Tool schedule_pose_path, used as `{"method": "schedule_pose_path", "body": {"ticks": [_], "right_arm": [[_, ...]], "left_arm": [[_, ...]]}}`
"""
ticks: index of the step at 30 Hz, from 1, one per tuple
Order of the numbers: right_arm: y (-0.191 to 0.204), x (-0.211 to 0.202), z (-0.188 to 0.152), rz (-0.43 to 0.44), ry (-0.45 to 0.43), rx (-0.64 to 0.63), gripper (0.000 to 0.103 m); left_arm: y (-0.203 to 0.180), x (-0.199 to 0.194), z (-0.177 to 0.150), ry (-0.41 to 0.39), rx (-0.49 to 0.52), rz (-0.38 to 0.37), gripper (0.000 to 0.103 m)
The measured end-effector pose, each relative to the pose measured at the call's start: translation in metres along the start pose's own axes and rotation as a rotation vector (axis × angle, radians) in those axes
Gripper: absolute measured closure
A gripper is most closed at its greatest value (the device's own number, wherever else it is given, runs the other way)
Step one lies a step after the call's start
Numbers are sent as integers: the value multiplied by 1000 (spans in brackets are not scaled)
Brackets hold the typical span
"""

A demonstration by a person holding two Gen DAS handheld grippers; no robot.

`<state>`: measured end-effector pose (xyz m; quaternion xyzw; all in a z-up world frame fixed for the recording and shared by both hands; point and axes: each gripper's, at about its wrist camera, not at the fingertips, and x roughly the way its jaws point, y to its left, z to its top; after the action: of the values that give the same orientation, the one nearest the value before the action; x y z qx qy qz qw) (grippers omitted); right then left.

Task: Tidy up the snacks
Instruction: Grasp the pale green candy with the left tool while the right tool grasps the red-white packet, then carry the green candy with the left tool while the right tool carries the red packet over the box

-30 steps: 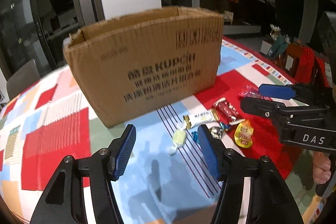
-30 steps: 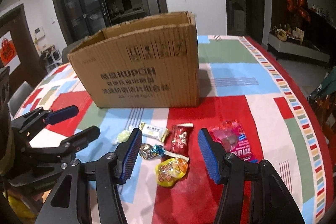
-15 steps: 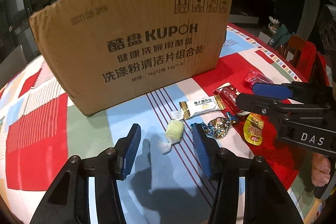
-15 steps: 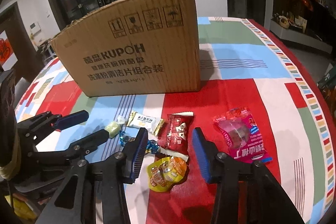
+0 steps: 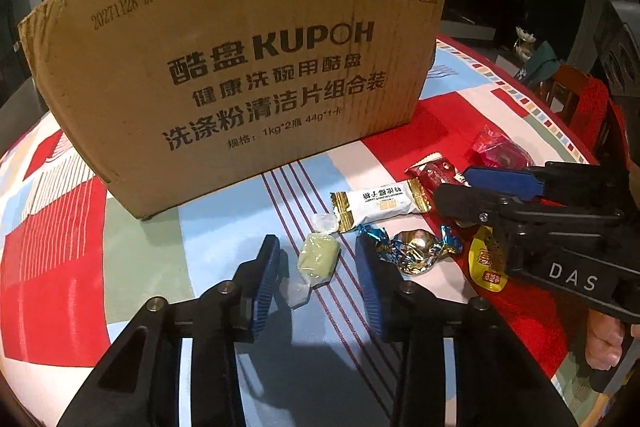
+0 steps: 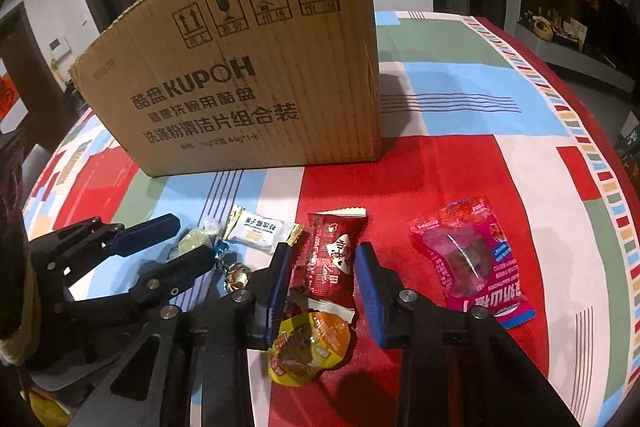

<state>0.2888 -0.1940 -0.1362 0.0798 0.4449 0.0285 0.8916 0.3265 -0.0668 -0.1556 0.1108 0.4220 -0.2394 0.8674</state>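
Task barely begun: all six snacks visible on patchwork-cloth table (image 5: 136,255), none seen in brown cardboard box (image 5: 240,67), upper frame.

Left tool (image 5: 316,267) open, straddling pale green wrapped candy (image 5: 318,259), centre frame, not gripped.

Right tool (image 6: 322,279) open around dark red snack packet (image 6: 332,259), lower centre.
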Motion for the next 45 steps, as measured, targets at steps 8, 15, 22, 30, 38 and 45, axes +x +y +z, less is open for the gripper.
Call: {"method": "schedule_pose_path", "body": {"ticks": [8,15,22,30,38,45], "right_arm": [[3,-1,-3,-11,0,-7,78],[3,-8,-6,-11,-12,-1,79],[3,-26,-6,-4,-48,2,79],[6,-51,-3,23,-93,3,79],[11,-82,3,48,-156,-5,79],[15,-113,9,73,-222,-9,79]], "left_arm": [[3,0,-4,7,-13,-2,81],[5,-8,-5,3,-43,4,82],[4,-28,-2,-33,-65,-2,82],[1,-62,1,-92,-71,-1,82],[-3,-97,8,-156,-80,2,82],[-9,-128,15,-219,-80,8,82]]}}
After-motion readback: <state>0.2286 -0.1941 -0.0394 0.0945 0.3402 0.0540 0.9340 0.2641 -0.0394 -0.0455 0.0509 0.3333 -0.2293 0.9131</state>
